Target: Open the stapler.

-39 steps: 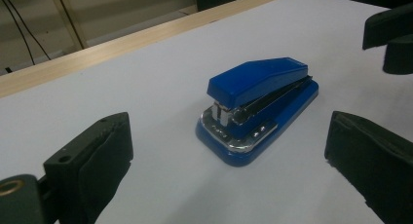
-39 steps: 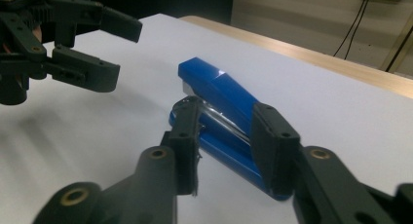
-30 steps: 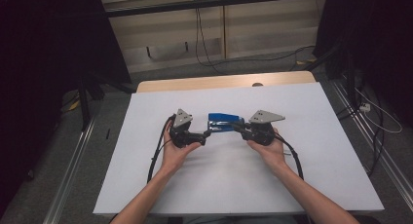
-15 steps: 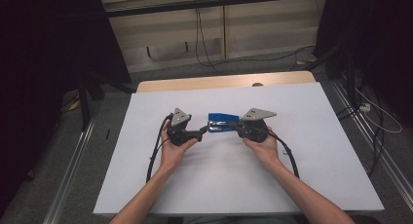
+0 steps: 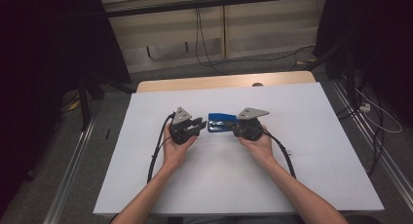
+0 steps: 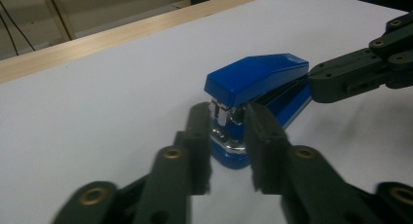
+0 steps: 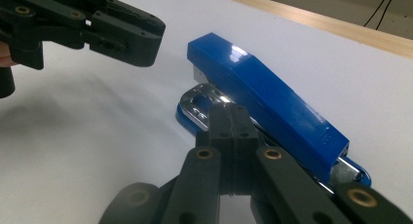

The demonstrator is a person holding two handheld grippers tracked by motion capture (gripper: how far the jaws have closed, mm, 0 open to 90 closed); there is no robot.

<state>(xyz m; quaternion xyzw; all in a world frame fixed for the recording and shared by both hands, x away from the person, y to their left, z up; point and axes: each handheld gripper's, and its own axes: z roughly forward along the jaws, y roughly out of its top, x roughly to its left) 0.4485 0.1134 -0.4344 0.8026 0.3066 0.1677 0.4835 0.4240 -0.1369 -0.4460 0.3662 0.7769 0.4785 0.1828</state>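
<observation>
Item: blue stapler (image 5: 221, 122), lying at centre of the high view on the white surface (image 5: 302, 180), between two hand-held grippers.

Left gripper (image 6: 226, 151): jaws parted by a narrow gap, empty, tips just short of the stapler's metal nose.

Right gripper (image 7: 233, 118): jaws pressed together, holding nothing visible, tips lying along the stapler's side at the base.

Risks (judged): a closed gripper pushing sideways may slide or spin the stapler on the smooth surface; the left jaws, closing on the rounded chrome nose, may slip off.

Obscured: whether the right tips touch the stapler; its rear end, cut off at lower right of the right gripper view; staple load.
</observation>
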